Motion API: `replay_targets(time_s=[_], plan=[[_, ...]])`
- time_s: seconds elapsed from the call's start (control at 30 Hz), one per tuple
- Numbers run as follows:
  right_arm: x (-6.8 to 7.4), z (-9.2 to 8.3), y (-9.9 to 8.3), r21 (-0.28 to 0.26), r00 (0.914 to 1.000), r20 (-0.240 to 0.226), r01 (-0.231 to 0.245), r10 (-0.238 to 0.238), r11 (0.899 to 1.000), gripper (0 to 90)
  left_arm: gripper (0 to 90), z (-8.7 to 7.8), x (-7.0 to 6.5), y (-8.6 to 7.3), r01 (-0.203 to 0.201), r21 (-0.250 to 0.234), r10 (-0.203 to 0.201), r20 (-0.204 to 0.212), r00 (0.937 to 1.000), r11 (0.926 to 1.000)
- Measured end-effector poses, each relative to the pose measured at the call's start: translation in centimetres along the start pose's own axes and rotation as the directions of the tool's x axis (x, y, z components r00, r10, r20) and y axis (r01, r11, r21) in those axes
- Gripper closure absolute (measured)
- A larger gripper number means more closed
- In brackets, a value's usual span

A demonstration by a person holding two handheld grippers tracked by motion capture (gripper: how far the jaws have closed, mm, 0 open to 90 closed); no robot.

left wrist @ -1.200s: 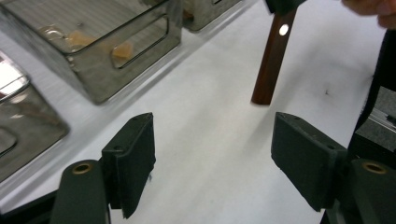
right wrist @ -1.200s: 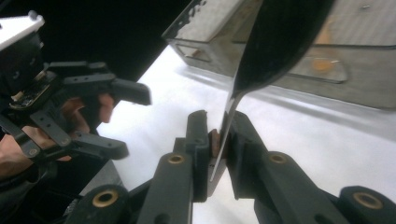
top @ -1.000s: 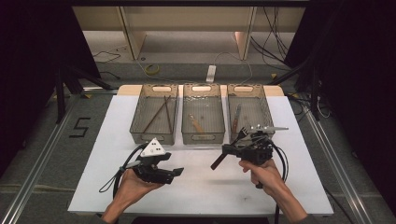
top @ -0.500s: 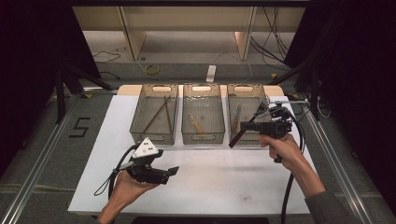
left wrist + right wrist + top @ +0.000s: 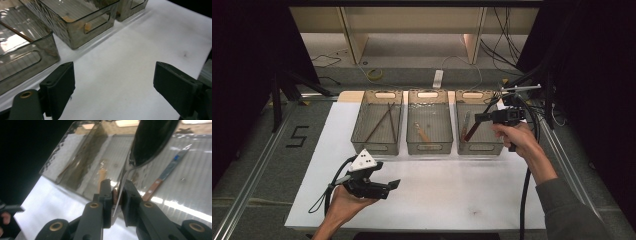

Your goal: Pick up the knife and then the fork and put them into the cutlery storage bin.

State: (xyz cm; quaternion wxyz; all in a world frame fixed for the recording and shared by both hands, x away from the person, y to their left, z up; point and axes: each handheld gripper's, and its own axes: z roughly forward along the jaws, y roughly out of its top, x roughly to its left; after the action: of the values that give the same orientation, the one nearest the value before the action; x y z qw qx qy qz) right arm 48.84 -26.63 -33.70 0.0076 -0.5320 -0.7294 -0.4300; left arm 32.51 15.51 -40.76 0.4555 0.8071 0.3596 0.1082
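Three clear, smoky plastic bins with rippled walls and cut-out handles stand side by side at the far edge of a white table (image 5: 492, 200). The left bin (image 5: 377, 146) holds thin dark sticks, the middle bin (image 5: 429, 146) a small wooden-handled piece, and the right bin (image 5: 461, 131) a knife (image 5: 168, 171) with a brown handle and a bright steel blade.

The right gripper (image 5: 476, 118) is clamped tight on a table knife (image 5: 140, 147): its flat metal shank stands on edge between the two black pads, a strip of reddish-brown handle shows just beside it, and the broad, dark, rounded blade rises out of the jaws above the right bin. In the high view the brown handle (image 5: 472, 131) slants down and toward the person from the jaw tips, over that bin's left half.

The left gripper (image 5: 393, 184) has its blocky black jaws spread wide, just opened further, with nothing between them but bare tabletop.

The right hand (image 5: 517, 137) is held up over the right bin's near right corner, forearm stretched forward. The left hand (image 5: 343, 200) rests low near the table's front edge, its gripper pointing level toward the right.
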Motion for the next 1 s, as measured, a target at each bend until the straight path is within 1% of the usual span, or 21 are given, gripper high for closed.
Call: replay_targets(time_s=[0.03,0.1,0.2,0.27,0.33,0.4,0.5,0.6,0.73,0.93,1.0], plan=[[-0.2,0.1,0.3,0.001,1.0,0.007,-0.003,0.003,1.0,80.3,17.1,-0.1,0.1,-0.1,0.009,-0.014,-0.009,0.002,1.0,0.9999],[-0.5,0.3,0.8,0.005,0.9997,0.02,-0.011,0.011,1.0,80.3,17.2,-0.2,0.2,-0.1,0.003,-0.023,-0.004,-0.008,1.0,0.9997],[-1.0,0.7,1.5,0.014,0.999,0.037,-0.027,0.027,1.0,80.3,17.2,-0.2,0.4,-0.3,-0.016,-0.025,0.016,-0.03,0.9994,0.9996],[-1.4,1.1,1.8,0.018,0.9981,0.048,-0.041,0.04,0.999,80.3,17.1,-0.2,0.4,-0.3,-0.013,-0.034,0.012,-0.026,0.9996,0.9993],[-1.8,1.4,2.1,0.02,0.9973,0.054,-0.052,0.05,0.998,80.3,17.1,-0.3,0.3,-0.3,-0.015,-0.038,0.013,-0.031,0.9994,0.9992],[-2.2,1.8,2.2,0.031,0.9963,0.063,-0.061,0.059,0.998,80.3,17.1,-0.3,0.3,-0.3,-0.008,-0.048,0.006,-0.031,0.9995,0.9988],[-2.5,2.4,2.3,0.053,0.9945,0.078,-0.075,0.071,0.996,80.3,17.2,-0.3,0.4,-0.3,-0.01,-0.051,0.009,-0.034,0.9994,0.9987],[-2.7,3.2,2.2,0.078,0.993,0.098,-0.074,0.066,0.994,80.3,17.2,-0.3,0.4,-0.3,-0.008,-0.051,0.006,-0.035,0.9994,0.9987],[-2.8,4.0,2.2,0.097,0.992,0.107,-0.078,0.067,0.992,80.3,17.2,-0.3,0.4,-0.4,-0.01,-0.045,0.009,-0.038,0.9992,0.9989],[-3.1,4.7,1.7,0.118,0.9911,0.119,-0.074,0.06,0.99,80.2,17.2,-0.3,0.4,-0.4,-0.014,-0.05,0.012,-0.041,0.9991,0.9986],[-3.3,5.0,1.6,0.131,0.9905,0.122,-0.081,0.065,0.988,80.2,17.2,-0.3,0.3,-0.4,-0.014,-0.053,0.012,-0.041,0.9991,0.9985]])
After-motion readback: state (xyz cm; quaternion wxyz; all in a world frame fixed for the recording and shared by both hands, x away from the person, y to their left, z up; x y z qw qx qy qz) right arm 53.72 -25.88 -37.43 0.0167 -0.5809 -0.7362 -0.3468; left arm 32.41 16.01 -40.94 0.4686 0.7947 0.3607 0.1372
